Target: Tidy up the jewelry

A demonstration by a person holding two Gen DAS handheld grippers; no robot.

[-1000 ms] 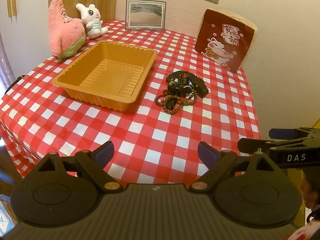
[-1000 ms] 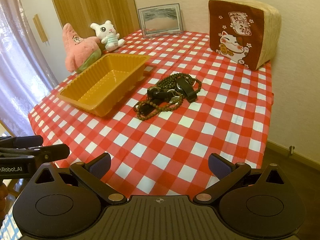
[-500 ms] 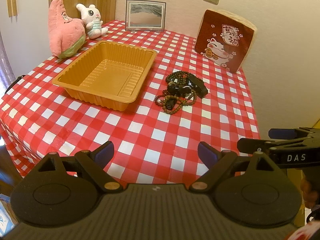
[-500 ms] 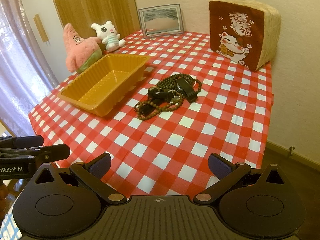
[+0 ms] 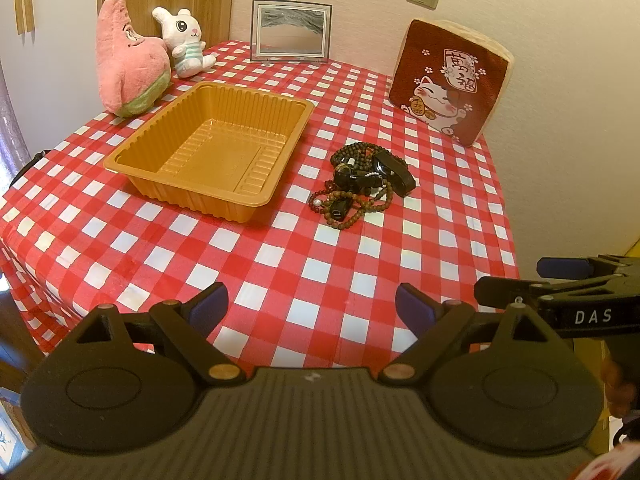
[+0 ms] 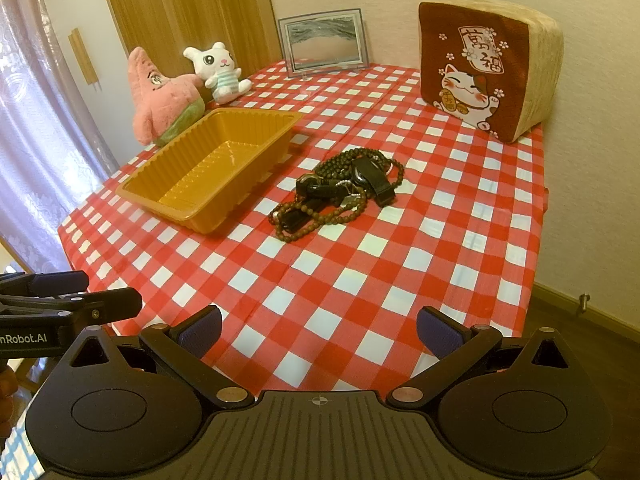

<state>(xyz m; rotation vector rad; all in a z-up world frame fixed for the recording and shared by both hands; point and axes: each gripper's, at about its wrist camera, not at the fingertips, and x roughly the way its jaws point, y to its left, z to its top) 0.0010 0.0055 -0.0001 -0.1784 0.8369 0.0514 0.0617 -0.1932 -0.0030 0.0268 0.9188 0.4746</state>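
Red-and-white checked tablecloth (image 5: 304, 280) covers the table; its near half lies bare up to the front edge. Rectangular orange ribbed plastic tray (image 5: 216, 160), empty, sits left of centre. Tangled pile of brown bead strings and black bands (image 5: 362, 184) lies just right of the tray, apart from it. Left gripper (image 5: 311, 308) and right gripper (image 6: 319, 329) hang above the near edge, jaws spread wide, holding and touching nothing.

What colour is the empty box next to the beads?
The tray is orange-brown plastic with ribbed walls. It shows best in the left wrist view.
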